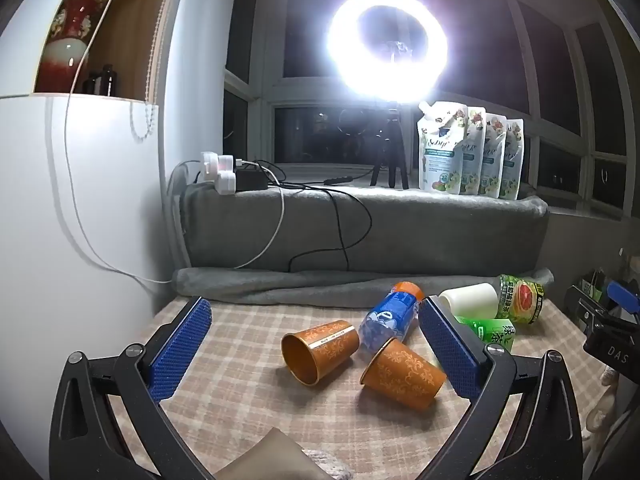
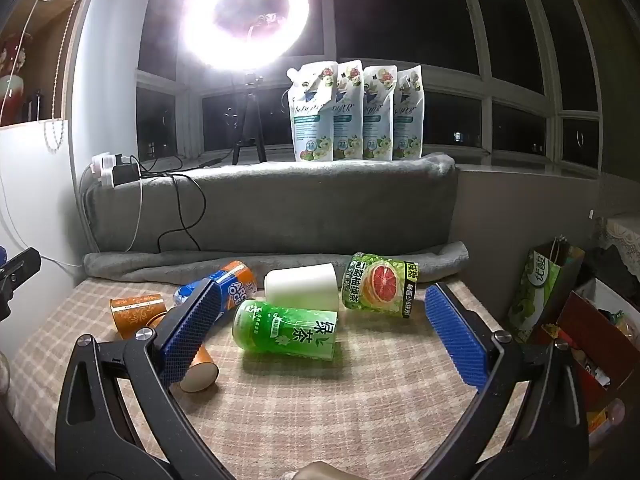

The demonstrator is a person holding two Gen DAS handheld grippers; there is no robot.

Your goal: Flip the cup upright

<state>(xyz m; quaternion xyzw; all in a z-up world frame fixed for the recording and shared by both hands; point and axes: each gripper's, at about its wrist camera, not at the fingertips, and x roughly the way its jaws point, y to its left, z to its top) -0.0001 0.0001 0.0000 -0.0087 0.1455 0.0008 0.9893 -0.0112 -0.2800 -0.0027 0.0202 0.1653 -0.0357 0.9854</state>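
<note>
Several cups lie on their sides on the checked tablecloth (image 1: 248, 400). In the left wrist view, two orange patterned cups (image 1: 320, 350) (image 1: 404, 372) lie between the fingers of my open left gripper (image 1: 316, 344), with a blue cup (image 1: 394, 316) behind them. In the right wrist view, a bright green cup (image 2: 288, 330), a white cup (image 2: 302, 286) and a grapefruit-print cup (image 2: 380, 286) lie between the fingers of my open right gripper (image 2: 320, 320). Both grippers are empty and hover above the table.
A grey blanket (image 1: 360, 224) covers the ledge behind the table. On it stand a ring light on a tripod (image 1: 388, 48), several refill pouches (image 1: 468, 152) and a power strip with cables (image 1: 232, 172). A white cabinet (image 1: 60, 200) stands left; bags (image 2: 548, 280) stand right.
</note>
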